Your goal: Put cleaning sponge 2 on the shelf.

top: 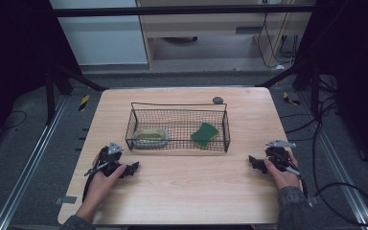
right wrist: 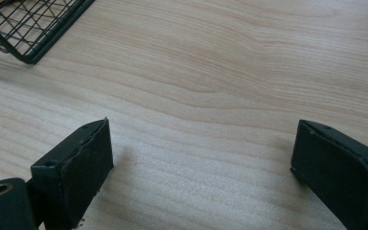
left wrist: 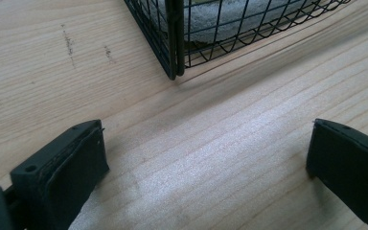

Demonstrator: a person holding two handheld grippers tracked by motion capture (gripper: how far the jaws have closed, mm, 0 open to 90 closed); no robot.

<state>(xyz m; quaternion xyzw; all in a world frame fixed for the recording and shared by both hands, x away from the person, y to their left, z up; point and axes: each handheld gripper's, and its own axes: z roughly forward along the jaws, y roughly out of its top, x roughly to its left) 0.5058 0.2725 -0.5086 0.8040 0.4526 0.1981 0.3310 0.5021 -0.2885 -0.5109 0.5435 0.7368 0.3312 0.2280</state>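
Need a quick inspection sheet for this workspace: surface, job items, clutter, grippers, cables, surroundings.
Surface: light wooden table, a few faint dark marks near the basket corner in the left gripper view.
Job's things: black wire basket mid-table, holding a pale folded cloth at its left end and a green sponge towards its right.
Clutter: small grey round object beyond the basket.
Grippers: left gripper and right gripper low over the table, jaws wide apart, nothing between them.
Cables: black cables on the floor at right.
Surroundings: dark frame, grey floor, cabinets behind.

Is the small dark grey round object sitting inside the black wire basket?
No, the small dark grey round object rests on the wooden table just behind the black wire basket.
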